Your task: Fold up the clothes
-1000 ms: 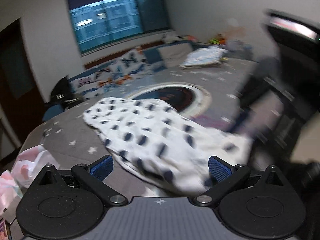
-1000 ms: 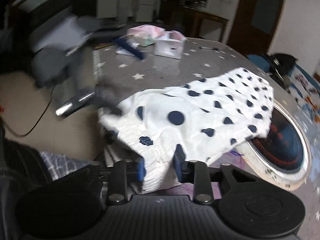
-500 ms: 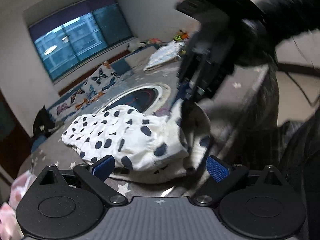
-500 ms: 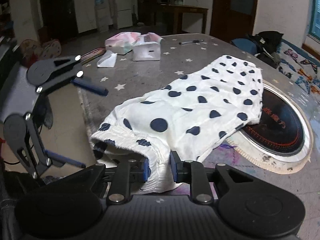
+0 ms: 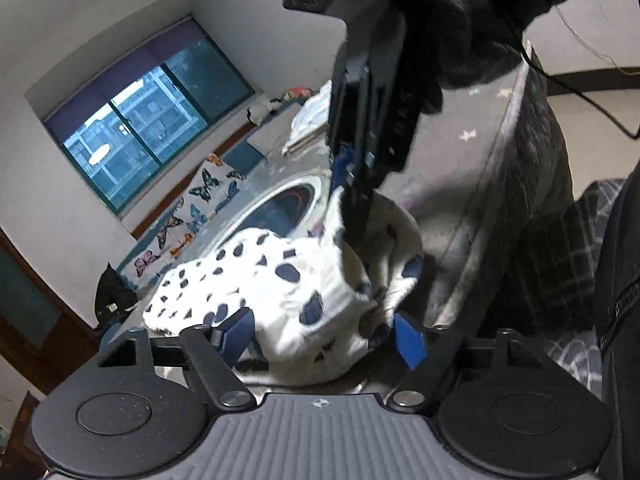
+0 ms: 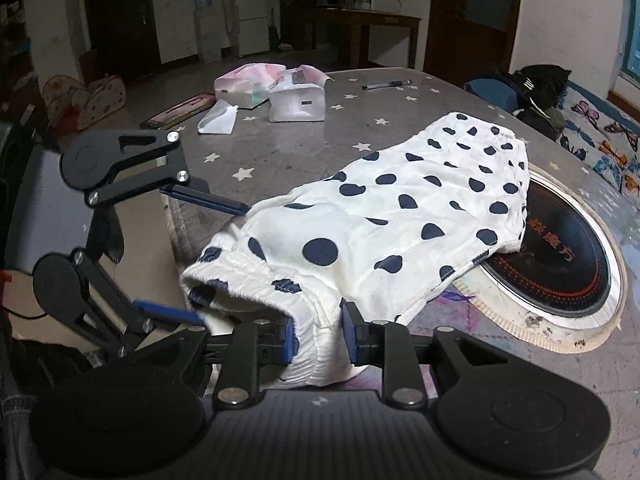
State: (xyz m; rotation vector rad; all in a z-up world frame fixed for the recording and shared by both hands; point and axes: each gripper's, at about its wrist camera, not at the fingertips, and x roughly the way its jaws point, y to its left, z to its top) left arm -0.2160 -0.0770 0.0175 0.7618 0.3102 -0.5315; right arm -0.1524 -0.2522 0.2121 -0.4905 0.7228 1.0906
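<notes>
Much of the left wrist view is blocked by the dark body of the right gripper (image 5: pixel 362 168) and a black sleeve above it, and the waistband of the polka-dot garment (image 6: pixel 400 216) is bunched so its far layer is hidden. That right gripper (image 6: pixel 318 334) is pinched on the elastic waistband at the near edge of the table (image 6: pixel 280 148), its blue pads pressed into the white fabric. The left gripper (image 5: pixel 324 338) has its jaws spread wide, one finger at each side of the waistband opening; whether the pads touch cloth is unclear. The garment lies flat across the grey star-patterned table, its far end overlapping a round black induction cooktop (image 6: pixel 560 256). Pouches (image 6: pixel 276 88) and a pen (image 6: pixel 386 85) sit near the far edge.
</notes>
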